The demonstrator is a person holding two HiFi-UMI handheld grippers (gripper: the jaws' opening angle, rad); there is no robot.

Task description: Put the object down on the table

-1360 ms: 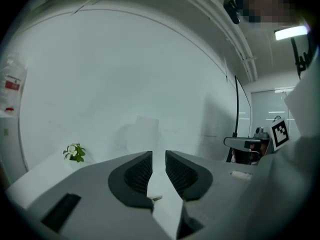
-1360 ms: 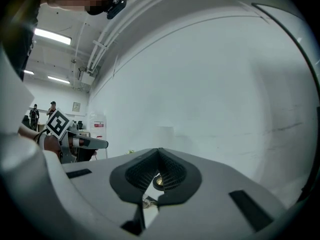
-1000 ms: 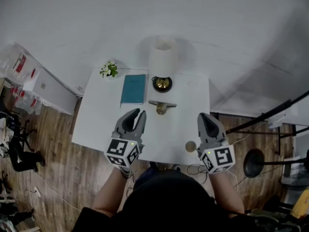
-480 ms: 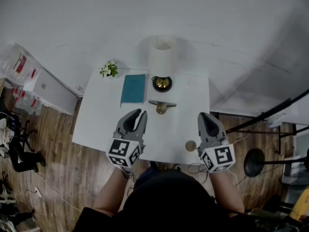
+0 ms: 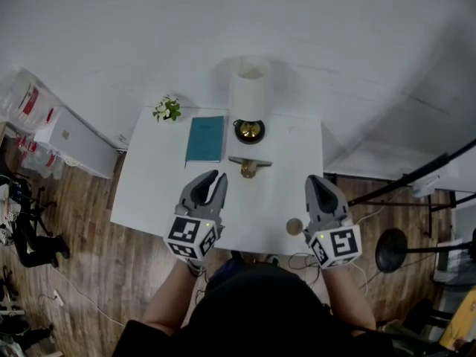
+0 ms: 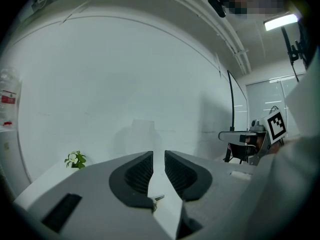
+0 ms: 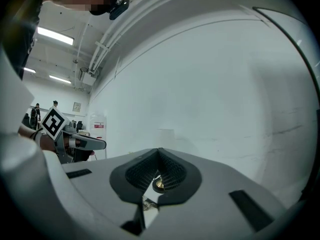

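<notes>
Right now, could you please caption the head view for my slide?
Left hand-held gripper and right hand-held gripper over a white table bearing teal book, lamp.

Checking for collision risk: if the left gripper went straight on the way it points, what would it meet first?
Most likely the lamp: the left gripper view shows its white shade straight beyond the left gripper's open jaws, with table between. Depth is unclear.

Steeply above table; 2 low, forward

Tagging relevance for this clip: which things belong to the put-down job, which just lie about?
Job: right gripper, round brass object beside it, white table.
Lying about: lamp, teal book, small plant, brass ornament.
</notes>
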